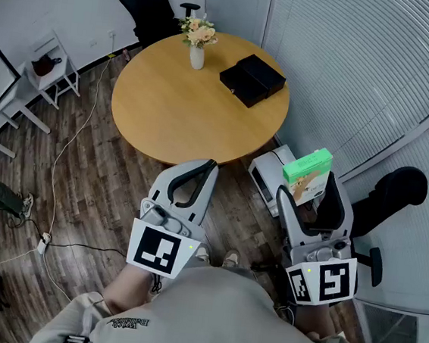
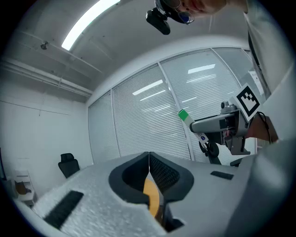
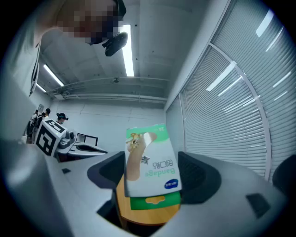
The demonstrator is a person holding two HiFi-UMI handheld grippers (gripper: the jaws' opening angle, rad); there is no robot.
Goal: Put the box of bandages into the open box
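Right gripper (image 1: 311,191) is holding the box of bandages (image 1: 306,172) with its jaws spread about as wide as they go, the carton sitting between the pads and sticking up past the tips. Left gripper (image 1: 204,170) is doing nothing: jaws pressed together, nothing in them. Both are hanging out at the near edge of the round table (image 1: 167,112), while the open box (image 1: 252,79) is sitting well apart from them, over on the far right side of the tabletop.

What I'm worrying about:
- In the right gripper view the carton is looking tilted in the jaws, not square. It's light cardboard, so a quick reach is probably going to make it twist or slide out before it gets there.
- The black box is lying in two dark parts side by side. Dropping the carton on the wrong half, or catching it on the rim, is looking like an easy miss.
- The vase of flowers (image 1: 197,49) is standing near the black box, so a sloppy reach could clip it.

Stuff I'm not making out: the inside of the open box, which half is the lid, and how firmly the pads are actually pressing the carton's sides. Neither gripper view is showing the black box at all.
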